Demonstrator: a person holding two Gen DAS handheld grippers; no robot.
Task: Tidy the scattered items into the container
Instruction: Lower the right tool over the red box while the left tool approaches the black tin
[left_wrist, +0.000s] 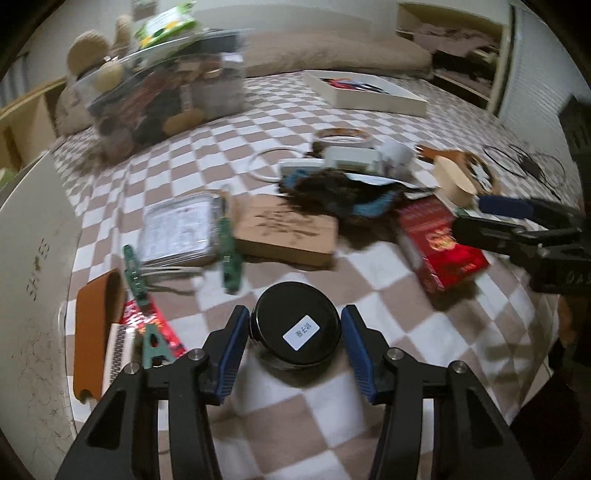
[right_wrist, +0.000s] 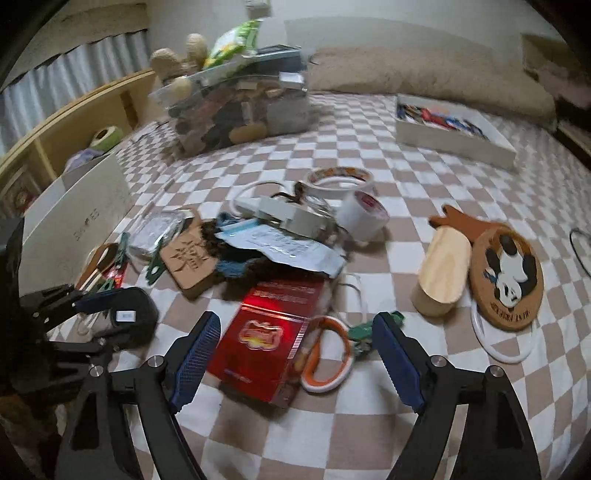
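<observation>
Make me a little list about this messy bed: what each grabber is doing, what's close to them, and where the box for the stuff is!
surface: checkered blanket
left gripper: open, fingers either side of a black-lidded jar, not closed on it
right gripper: open, holding nothing
near right gripper: red box, orange-handled scissors
container: clear bin at the far side, piled past its rim
also loose: tape roll, panda coaster, wooden block

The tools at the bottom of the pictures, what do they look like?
Each tool, left tool and right tool, has two black angular plastic arms with triangular cut-outs, silver round bolts, and blue ridged pads on the inner faces. No cables or sleeves show.
</observation>
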